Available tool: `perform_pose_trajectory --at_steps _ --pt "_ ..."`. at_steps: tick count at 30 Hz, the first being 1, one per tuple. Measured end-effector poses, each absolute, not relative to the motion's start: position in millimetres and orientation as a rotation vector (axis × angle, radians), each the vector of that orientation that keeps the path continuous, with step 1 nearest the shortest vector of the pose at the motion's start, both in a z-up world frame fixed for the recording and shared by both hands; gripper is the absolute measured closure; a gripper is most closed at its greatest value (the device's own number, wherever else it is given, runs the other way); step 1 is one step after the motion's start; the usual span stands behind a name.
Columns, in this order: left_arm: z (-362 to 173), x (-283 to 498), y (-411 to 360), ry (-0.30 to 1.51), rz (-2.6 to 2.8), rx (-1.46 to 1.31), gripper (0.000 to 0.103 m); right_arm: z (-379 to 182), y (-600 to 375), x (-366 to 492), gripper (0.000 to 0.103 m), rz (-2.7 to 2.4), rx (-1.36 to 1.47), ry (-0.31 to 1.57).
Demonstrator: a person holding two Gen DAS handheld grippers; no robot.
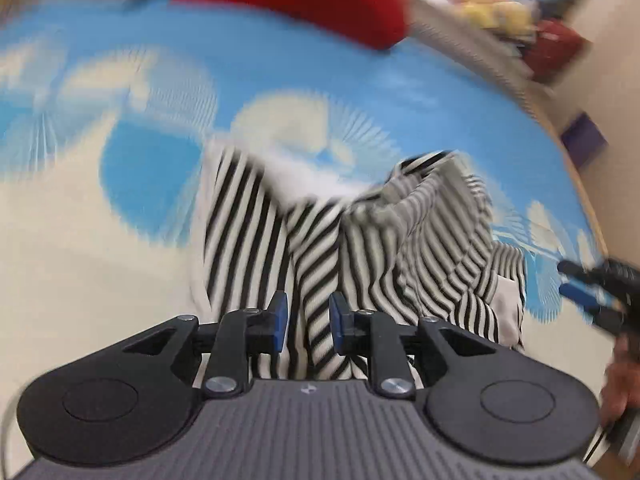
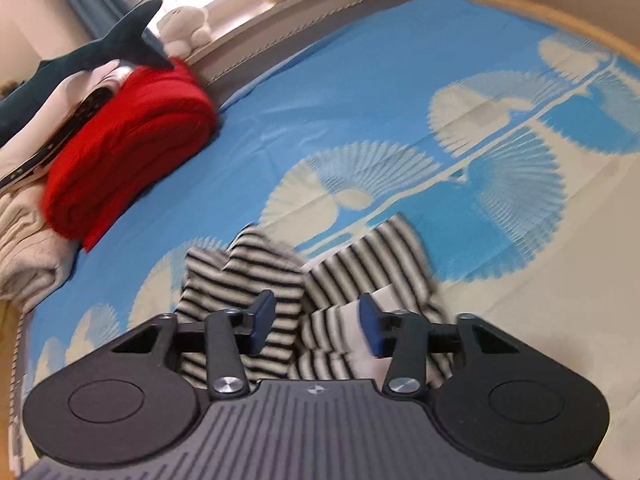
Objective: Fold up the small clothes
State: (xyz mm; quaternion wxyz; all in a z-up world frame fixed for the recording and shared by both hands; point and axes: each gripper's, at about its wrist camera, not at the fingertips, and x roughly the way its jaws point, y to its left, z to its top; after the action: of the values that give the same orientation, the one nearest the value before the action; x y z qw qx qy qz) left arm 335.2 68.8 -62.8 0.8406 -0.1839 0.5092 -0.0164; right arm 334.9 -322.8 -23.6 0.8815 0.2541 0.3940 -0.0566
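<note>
The striped top lay crumpled on the bed, over the blue sheet with its pale fan pattern. In the left wrist view the picture was smeared with blur, yet the black-and-white stripes read clearly: one flatter panel to the left, a bunched, raised fold to the right.

The left gripper pointed down at the near edge of the top. Its fingers stood a little apart, with striped cloth showing through the gap; the pads did not appear to press on it. At the right edge of that view the right gripper showed as a blurred black and blue shape beside the top, with part of a hand below it.

In the right wrist view the right gripper hung over the top, its fingers apart. A fold of cloth lay between them and looked to touch the right pad, while the left pad stood clear of it; whether any cloth was truly pinched I cannot tell.

Farther back on the bed lay a folded red blanket, well apart from the top. A plush shark rested on a pile beside it, and a beige cloth lay next to the blanket.
</note>
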Motion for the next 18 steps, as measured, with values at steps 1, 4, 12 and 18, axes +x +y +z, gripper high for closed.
perform_pose_trajectory --at_steps 1,4,12,18 --pt "-73 342 70 1.101 -0.044 -0.420 0.075 -28 -320 338 0.067 -0.106 0.548 0.832" --pt "-91 349 65 1.165 -0.057 -0.464 0.066 -43 -314 349 0.067 -0.075 0.615 0.862" --pt "-126 347 50 1.259 -0.028 -0.434 0.070 -100 -287 374 0.055 -0.076 0.718 0.959" --pt "-114 347 51 1.204 -0.031 -0.412 0.102 -108 -262 381 0.103 -0.011 0.647 0.923"
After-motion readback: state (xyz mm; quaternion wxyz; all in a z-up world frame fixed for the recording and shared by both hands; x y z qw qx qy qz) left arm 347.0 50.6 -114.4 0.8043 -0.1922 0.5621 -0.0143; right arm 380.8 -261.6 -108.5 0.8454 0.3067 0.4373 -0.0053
